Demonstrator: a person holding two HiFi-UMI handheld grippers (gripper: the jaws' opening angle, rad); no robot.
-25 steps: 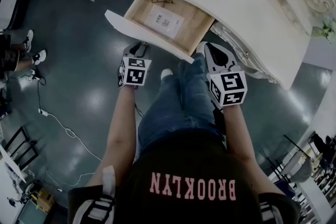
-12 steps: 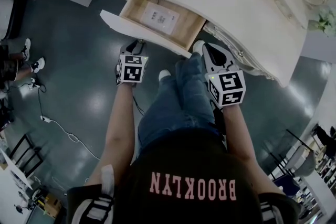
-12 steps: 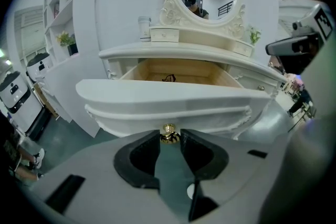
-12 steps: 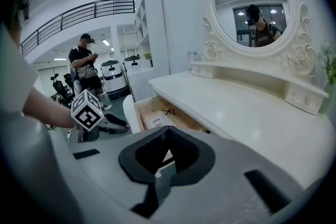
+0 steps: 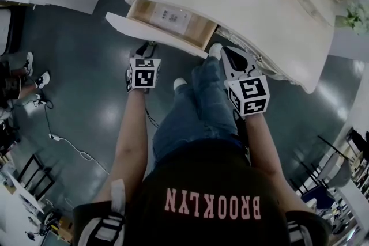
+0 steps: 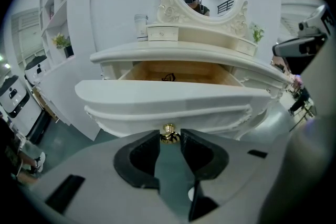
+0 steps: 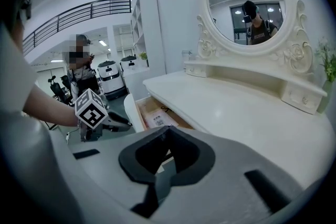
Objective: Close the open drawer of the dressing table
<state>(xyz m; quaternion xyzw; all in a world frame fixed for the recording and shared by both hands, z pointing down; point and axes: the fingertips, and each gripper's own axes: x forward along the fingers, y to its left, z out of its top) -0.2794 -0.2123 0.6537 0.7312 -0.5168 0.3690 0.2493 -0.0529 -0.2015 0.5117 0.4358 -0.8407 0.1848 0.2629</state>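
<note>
1. Pinching the gold knob [image 6: 168, 133] on the drawer [image 6: 168, 93] front with the left gripper [image 6: 169, 138], jaws pressed onto it from both sides; drawer sticking partly out under the dressing table [image 6: 178, 53] top.
2. Holding the right gripper [image 7: 167, 135] idle by the table edge, right of the drawer, jaws pressed together on nothing.
3. Judging the push: driving straight and level, easing off near the end; avoiding any sideways twist.
4. Straining to see the slides, hidden under the top; small dark thing inside too tiny to name.
</note>
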